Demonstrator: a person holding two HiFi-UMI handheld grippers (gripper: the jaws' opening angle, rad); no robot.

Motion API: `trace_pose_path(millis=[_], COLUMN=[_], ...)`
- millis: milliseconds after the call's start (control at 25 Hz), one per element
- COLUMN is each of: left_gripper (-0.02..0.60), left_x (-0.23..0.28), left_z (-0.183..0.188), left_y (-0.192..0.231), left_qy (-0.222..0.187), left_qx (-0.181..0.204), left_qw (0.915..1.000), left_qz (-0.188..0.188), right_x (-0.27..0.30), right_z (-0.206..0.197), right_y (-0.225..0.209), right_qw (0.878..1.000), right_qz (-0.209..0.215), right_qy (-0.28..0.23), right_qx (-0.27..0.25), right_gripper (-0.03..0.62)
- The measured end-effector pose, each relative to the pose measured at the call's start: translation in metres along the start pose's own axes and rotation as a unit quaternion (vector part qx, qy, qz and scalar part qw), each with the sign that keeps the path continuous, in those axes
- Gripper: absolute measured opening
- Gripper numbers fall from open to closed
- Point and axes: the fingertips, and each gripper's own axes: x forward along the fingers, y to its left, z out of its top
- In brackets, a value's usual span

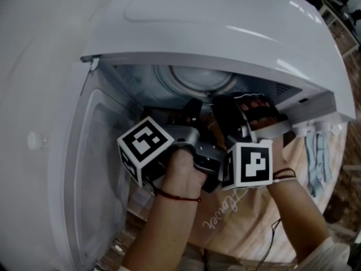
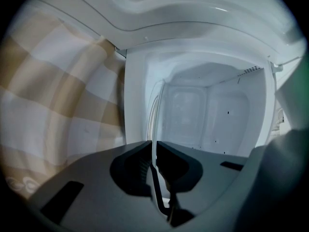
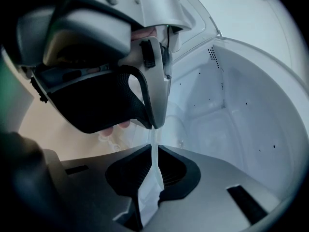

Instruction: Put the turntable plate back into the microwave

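Observation:
The clear glass turntable plate [image 1: 195, 81] is inside the open white microwave [image 1: 225, 21], its round rim showing under the top edge of the cavity. My left gripper [image 1: 190, 108] reaches in from the front, shut on the plate's rim. In the left gripper view the thin glass edge [image 2: 155, 115] runs up from between the left gripper's [image 2: 155, 144] pads. Just to its right, my right gripper [image 1: 227, 104] is also shut on the rim. In the right gripper view the glass [image 3: 149, 197] sits pinched by the right gripper [image 3: 154, 148], with the left gripper [image 3: 155, 123] directly above it on the same edge.
The microwave door [image 1: 96, 151] hangs open at the left. White cavity walls [image 2: 217, 110] surround both grippers closely. A beige checked cloth [image 2: 48, 105] covers the surface under and in front of the microwave [image 1: 237, 219]. A metal rack [image 1: 333, 4] stands at the far right.

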Motion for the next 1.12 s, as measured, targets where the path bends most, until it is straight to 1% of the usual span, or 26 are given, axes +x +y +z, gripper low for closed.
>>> trace_pose_path(millis=[240, 400, 600, 720, 840, 1120], left_gripper=[0.028, 0.026, 0.025, 0.025, 0.026, 0.031], left_x=[0.0, 0.0, 0.001, -0.001, -0.003, -0.009], left_z=[0.0, -0.002, -0.005, -0.005, -0.006, -0.007], left_y=[0.0, 0.001, 0.001, 0.001, 0.002, -0.001], left_qy=[0.002, 0.005, 0.021, 0.027, 0.032, 0.042], left_qx=[0.0, -0.002, -0.004, 0.004, 0.01, 0.02], left_qw=[1.0, 1.0, 0.9997, 0.9996, 0.9993, 0.9985], left_qz=[0.002, -0.003, -0.008, -0.007, -0.014, -0.029], right_x=[-0.004, -0.012, -0.005, -0.003, -0.003, -0.003], right_z=[0.003, 0.003, 0.008, 0.009, 0.009, 0.01], right_y=[0.003, 0.002, 0.002, 0.003, 0.006, 0.005], right_qw=[1.0, 1.0, 1.0, 1.0, 1.0, 0.999], right_qz=[0.012, 0.004, 0.006, 0.013, 0.018, 0.017], right_qy=[-0.016, -0.018, -0.015, -0.016, -0.015, -0.021], right_qx=[0.014, 0.019, 0.006, 0.012, 0.014, 0.037], right_gripper=[0.055, 0.055, 0.055, 0.054, 0.054, 0.054])
